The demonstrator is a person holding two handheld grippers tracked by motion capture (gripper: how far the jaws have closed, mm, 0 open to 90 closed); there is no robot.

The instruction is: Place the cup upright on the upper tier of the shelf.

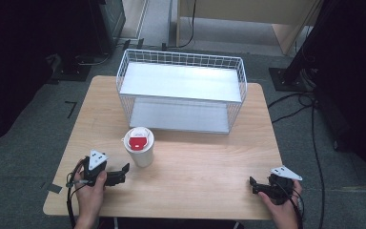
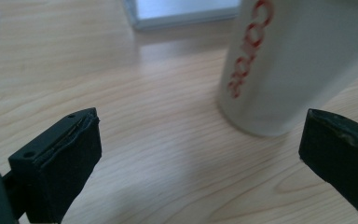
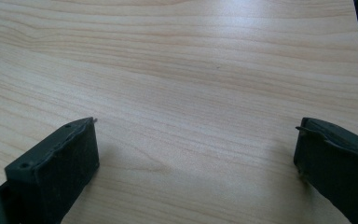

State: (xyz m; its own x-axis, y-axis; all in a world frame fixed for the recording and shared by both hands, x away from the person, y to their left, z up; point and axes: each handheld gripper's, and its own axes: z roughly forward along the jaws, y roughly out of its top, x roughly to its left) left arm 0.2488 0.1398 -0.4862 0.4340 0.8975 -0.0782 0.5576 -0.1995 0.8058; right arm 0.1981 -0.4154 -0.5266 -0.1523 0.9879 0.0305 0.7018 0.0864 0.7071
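Nothing is gripped yet: the cup [image 1: 139, 147] stands on the table [image 1: 205, 162] before the rack [image 1: 181, 90] (empty), left gripper [image 1: 124, 170] wide open beside it, right gripper [image 1: 253, 185] wide open, idle

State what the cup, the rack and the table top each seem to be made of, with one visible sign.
Cup: probably matte paper, white wall with red print; red-and-white lid looks plastic.
Rack: white coated metal wire, seen in its thin grid; shelves look like smooth pale sheet.
Table top: light wood or wood-look laminate, with grain lines.

In the left gripper view, the cup [image 2: 289, 60] is cut off at the top edge, its red lettering blurred.
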